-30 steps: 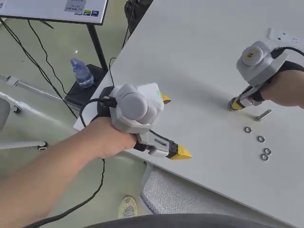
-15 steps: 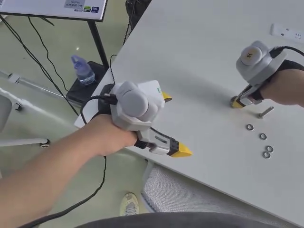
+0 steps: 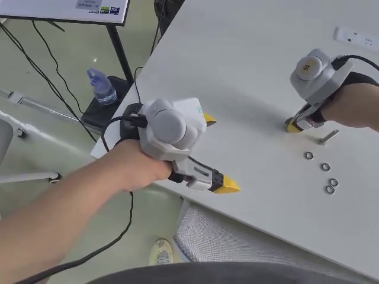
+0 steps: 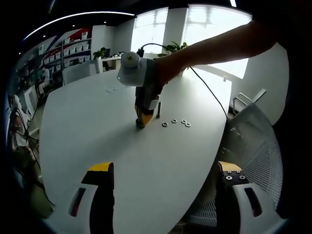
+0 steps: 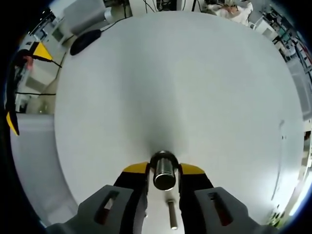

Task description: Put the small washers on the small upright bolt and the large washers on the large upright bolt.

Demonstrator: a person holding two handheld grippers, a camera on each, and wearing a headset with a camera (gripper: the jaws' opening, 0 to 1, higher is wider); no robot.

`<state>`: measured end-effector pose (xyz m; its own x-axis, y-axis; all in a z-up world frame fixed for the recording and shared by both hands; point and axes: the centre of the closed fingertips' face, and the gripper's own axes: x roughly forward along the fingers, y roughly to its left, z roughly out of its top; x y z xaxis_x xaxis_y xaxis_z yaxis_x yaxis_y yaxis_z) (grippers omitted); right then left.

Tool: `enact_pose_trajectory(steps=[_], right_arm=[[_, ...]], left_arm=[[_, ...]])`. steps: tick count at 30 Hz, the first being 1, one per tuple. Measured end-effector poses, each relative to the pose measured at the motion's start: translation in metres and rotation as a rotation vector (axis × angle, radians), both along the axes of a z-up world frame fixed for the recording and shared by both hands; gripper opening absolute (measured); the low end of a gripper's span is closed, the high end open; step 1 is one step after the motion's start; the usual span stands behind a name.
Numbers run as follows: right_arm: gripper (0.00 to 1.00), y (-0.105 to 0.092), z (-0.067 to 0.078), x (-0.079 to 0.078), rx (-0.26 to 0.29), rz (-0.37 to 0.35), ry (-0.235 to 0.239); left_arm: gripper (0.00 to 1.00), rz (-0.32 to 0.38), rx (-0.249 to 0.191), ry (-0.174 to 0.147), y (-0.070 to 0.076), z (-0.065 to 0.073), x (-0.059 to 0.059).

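Right claw: jaws pressed in on the large bolt, one yellow tip on each side of it. In the head view this claw points down with its tips at the bench surface.
Large bolt: pinched between the right jaws, with its dark round end facing back along them. Whether it stands free on the bench cannot be told.
Left claw: jaws spread wide, holding nothing and touching nothing. It hangs over the near bench edge, well apart from the right claw. Its own view looks between both jaws across the bench to the right claw.
Small bolt: lies flat on the bench, just beside the right claw, on the side toward the washers.
Washers: four, loose in a short row on the bench, near the small bolt and apart from both claws. Their sizes cannot be told apart.
Bench: white, bare between the two claws.
Power strip: white, on the far part of the bench, well apart from the work.
Chair: grey mesh back, just below the near bench edge.
Water bottle: on a dark stand base beside the bench, with cables on the floor around it.
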<state>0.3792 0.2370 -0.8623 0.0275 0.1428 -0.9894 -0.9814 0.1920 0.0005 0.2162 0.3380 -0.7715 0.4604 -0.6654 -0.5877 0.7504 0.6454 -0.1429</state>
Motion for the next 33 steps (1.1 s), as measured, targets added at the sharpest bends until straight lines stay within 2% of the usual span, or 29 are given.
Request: enact_pose_trajectory(steps=[5,9,13,18,26,28,33], right_arm=[[0.25,0.001,0.001,-0.001,0.002,0.021,0.0],[0.36,0.006,0.002,0.004,0.03,0.03,-0.007],[0.37,0.007,0.005,0.005,0.039,0.034,-0.002],[0.38,0.005,0.014,0.006,0.058,0.032,-0.004],[0.37,0.004,0.037,0.002,0.1,0.036,-0.001],[0.37,0.003,0.036,0.004,0.105,0.037,-0.002],[0.37,0.004,0.053,0.003,0.142,0.04,-0.012]], left_arm=[[0.85,-0.001,-0.003,0.0,-0.003,0.001,-0.002],[0.85,0.001,-0.002,0.0,-0.005,0.002,-0.004],[0.85,0.003,-0.002,-0.005,-0.006,0.003,-0.005],[0.86,0.006,-0.005,-0.016,-0.008,0.008,-0.005],[0.86,0.01,0.004,-0.019,-0.012,0.009,-0.007],[0.86,0.016,0.0,-0.022,-0.012,0.011,-0.006],[0.86,0.023,0.0,-0.035,-0.015,0.016,-0.005]])
